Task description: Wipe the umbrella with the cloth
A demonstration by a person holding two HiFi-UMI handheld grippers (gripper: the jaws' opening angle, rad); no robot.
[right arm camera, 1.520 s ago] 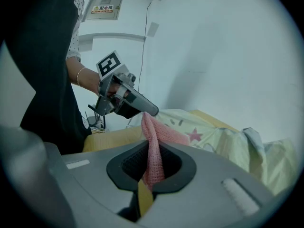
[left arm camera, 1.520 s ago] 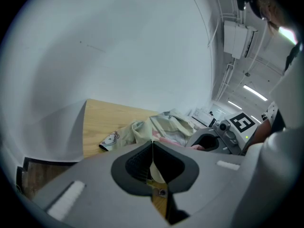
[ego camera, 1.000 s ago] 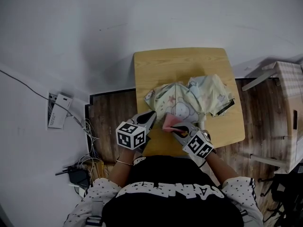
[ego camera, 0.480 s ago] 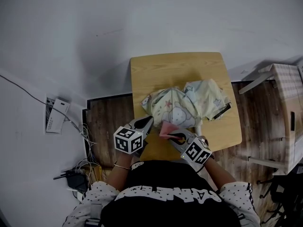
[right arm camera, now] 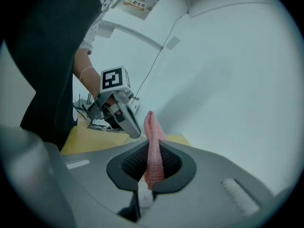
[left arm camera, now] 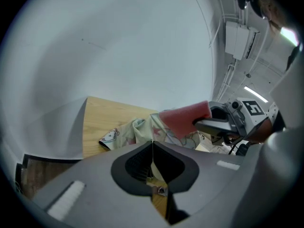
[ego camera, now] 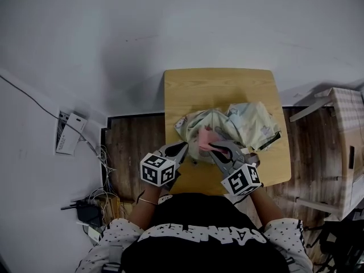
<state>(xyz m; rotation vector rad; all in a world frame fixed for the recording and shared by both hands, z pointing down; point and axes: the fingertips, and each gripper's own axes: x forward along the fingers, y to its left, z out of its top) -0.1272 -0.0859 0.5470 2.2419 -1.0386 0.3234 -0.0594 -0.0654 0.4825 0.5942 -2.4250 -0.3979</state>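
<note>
The head view looks steeply down from above the small light wooden desk point(ego camera: 219, 81). Each gripper view rides close behind its own grey fingers point(left arm camera: 199, 175), facing low across that desk; all three share the desktop.

Right gripper point(ego camera: 211, 146) has lifted and rolled — its pink cloth point(ego camera: 203, 136) now over the umbrella point(ego camera: 253, 118).
</note>
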